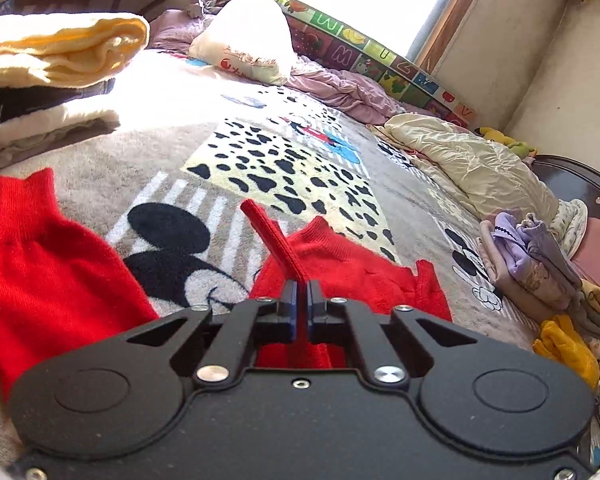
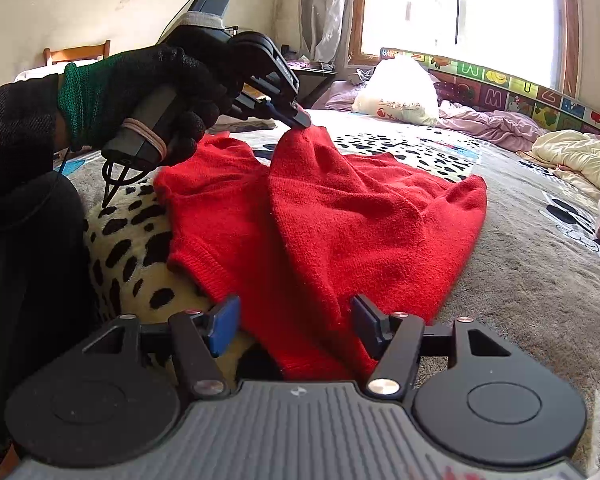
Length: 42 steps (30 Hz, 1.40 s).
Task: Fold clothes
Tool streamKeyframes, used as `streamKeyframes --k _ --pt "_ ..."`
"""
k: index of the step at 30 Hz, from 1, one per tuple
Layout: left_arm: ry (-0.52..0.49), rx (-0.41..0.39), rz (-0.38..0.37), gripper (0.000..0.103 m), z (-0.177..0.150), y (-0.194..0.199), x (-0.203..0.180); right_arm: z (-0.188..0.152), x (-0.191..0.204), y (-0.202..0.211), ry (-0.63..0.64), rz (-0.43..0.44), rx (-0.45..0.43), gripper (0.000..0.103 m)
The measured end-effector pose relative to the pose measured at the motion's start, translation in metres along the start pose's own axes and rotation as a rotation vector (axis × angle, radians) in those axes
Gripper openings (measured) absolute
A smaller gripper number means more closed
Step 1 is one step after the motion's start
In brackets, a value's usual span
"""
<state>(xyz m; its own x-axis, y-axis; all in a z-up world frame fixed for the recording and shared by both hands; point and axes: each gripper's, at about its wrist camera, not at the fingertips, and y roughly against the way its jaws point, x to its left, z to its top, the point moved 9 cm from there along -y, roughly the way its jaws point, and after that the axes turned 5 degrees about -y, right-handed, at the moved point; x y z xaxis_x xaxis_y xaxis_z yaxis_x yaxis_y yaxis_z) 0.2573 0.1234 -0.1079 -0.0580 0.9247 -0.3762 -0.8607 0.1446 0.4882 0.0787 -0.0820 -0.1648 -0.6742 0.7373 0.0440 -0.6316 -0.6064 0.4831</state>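
1 red sweater [image 2: 340, 208] hangs pinched in the left gripper [image 1: 302, 284], apparently lifted.

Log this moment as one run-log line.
task: fold clothes | left gripper: shut on red sweater, lifted | right gripper: open, by hem | surface: patterned blanket

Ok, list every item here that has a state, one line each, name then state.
left gripper: shut on the red sweater, lifting a pinch of it.
right gripper: open, jaws either side of the sweater's near edge.
red sweater: unfolded, partly raised off the blanket.
yellow towel: folded, on a stack.
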Motion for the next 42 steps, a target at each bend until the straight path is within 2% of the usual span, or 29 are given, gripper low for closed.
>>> streamKeyframes --k 3,7,14,17,23,36,38,42 --pt "-0.048 -0.031 -0.026 0.001 0.015 0.005 -0.025 0.0 -0.001 0.002 -0.018 0.013 0.001 0.062" --pt "-0.024 -0.025 -0.057 0.001 0.032 -0.005 -0.059 0.001 -0.006 0.001 -0.053 0.033 0.004 0.062" --pt "-0.023 0.087 -0.046 0.001 0.035 -0.065 -0.112 0.003 -0.011 0.003 -0.113 0.067 0.007 0.062" --pt "-0.081 0.129 -0.007 0.001 0.021 -0.089 -0.128 0.003 -0.012 0.004 -0.117 0.069 0.007 0.062" --pt "-0.173 0.173 0.047 0.001 -0.001 -0.117 -0.149 0.003 -0.014 0.006 -0.128 0.083 0.013 0.063" --pt "-0.263 0.218 0.109 0.001 -0.025 -0.149 -0.17 0.003 -0.018 0.006 -0.169 0.114 0.02 0.064" --pt "-0.267 0.214 0.118 0.001 -0.026 -0.15 -0.172 0.003 -0.019 0.006 -0.174 0.117 0.02 0.064" --pt "-0.292 0.156 0.136 0.001 -0.02 -0.14 -0.179 0.003 -0.019 0.006 -0.184 0.12 0.021 0.064"
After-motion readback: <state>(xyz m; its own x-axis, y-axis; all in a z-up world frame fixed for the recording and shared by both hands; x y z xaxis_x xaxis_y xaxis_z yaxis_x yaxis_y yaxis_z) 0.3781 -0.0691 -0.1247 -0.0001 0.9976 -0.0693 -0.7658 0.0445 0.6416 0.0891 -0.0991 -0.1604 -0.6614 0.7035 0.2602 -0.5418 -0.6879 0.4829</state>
